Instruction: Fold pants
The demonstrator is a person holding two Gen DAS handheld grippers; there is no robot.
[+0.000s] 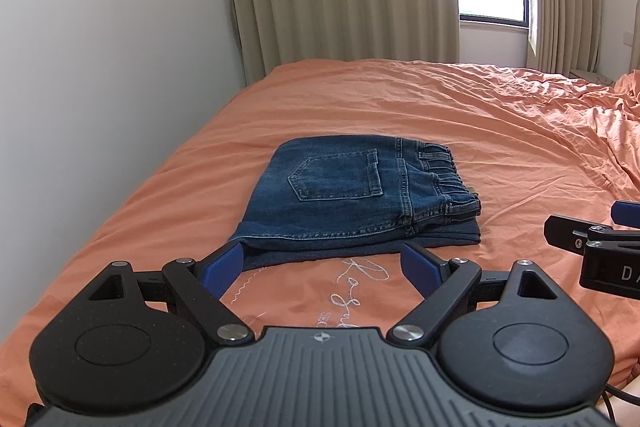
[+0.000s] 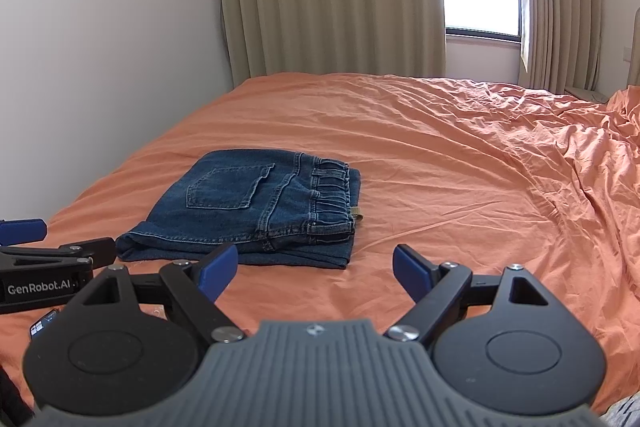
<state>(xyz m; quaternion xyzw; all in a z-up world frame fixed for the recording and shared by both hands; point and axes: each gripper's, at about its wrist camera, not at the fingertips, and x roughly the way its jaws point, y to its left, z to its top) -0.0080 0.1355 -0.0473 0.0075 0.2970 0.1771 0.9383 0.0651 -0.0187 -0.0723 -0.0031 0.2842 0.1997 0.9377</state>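
Left gripper (image 1: 323, 269) level, low over bed (image 1: 460, 115), fingers spread wide, grasping nothing. Folded jeans (image 1: 352, 195) flat just ahead of its fingertips. Right gripper (image 2: 316, 269) alongside, also spread and empty; jeans ahead, to its left.

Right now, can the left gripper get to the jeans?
Probably yes. The left gripper is open, right at the near edge of the folded jeans, with only bare bedsheet around it.

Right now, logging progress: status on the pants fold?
Left hand-held gripper open, right hand-held gripper open, both empty. Jeans folded compact on orange bedsheet. Nothing in the way.
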